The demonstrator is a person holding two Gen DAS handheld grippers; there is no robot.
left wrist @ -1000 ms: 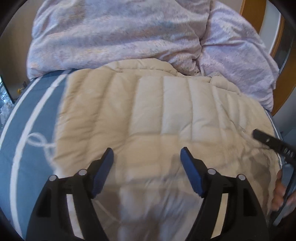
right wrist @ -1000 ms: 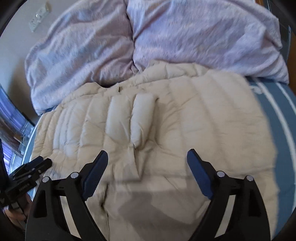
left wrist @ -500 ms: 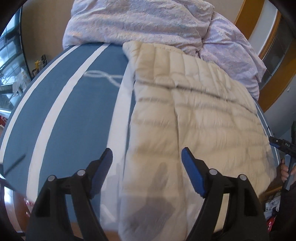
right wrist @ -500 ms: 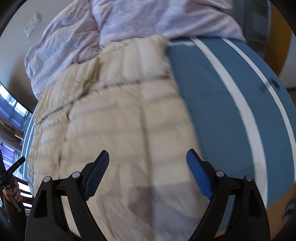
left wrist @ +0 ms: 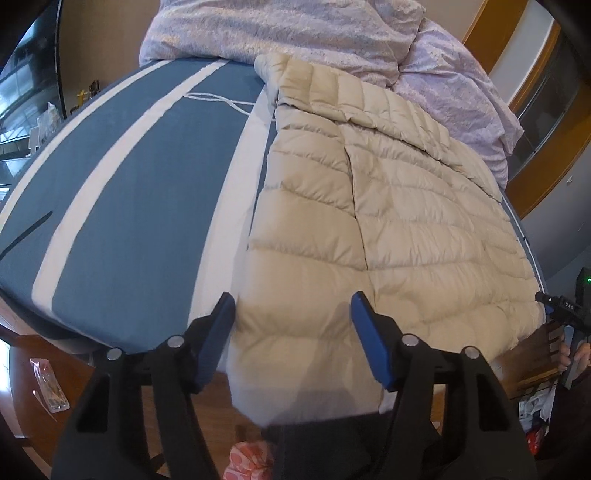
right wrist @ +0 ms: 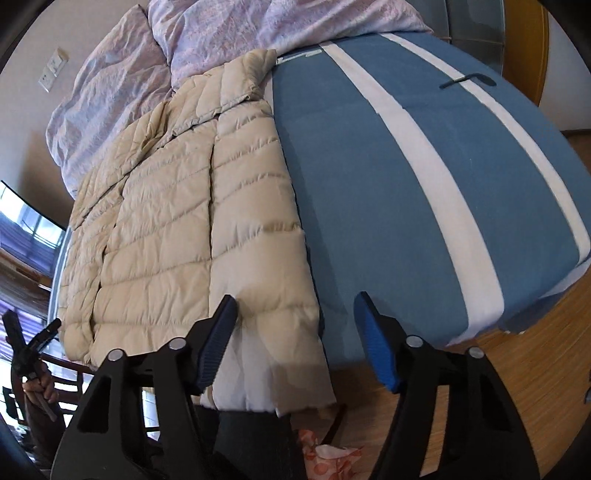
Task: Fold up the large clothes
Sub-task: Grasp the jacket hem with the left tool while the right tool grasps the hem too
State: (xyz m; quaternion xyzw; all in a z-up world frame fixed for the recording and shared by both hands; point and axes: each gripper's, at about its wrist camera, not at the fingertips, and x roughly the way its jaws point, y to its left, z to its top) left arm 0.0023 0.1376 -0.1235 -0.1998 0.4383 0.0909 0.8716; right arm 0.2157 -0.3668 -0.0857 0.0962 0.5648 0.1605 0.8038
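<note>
A beige quilted puffer jacket [left wrist: 388, 221] lies flat on the blue bed with white stripes [left wrist: 140, 206], its hem hanging over the near edge. My left gripper [left wrist: 291, 306] hovers over the jacket's near left corner. Its jaws are closing and stand apart, with the hem between them but not pinched. In the right wrist view the jacket [right wrist: 177, 221] fills the left side. My right gripper [right wrist: 295, 306] hovers over the near right corner, its jaws also closing, with the jacket's edge in the left half of the gap. Each gripper shows at the other view's edge.
A crumpled lilac duvet [left wrist: 295, 33] is heaped at the head of the bed, touching the jacket's collar. A white cord [left wrist: 218, 98] lies on the blue cover. Below the bed's edge are the wooden floor [right wrist: 517, 369], a clear packet [left wrist: 48, 384] and an orange patterned cloth [left wrist: 247, 458].
Both grippers have swung apart, from over the jacket's middle to its near corners, left one leftwards and right one rightwards. Both pairs of jaws have narrowed.
</note>
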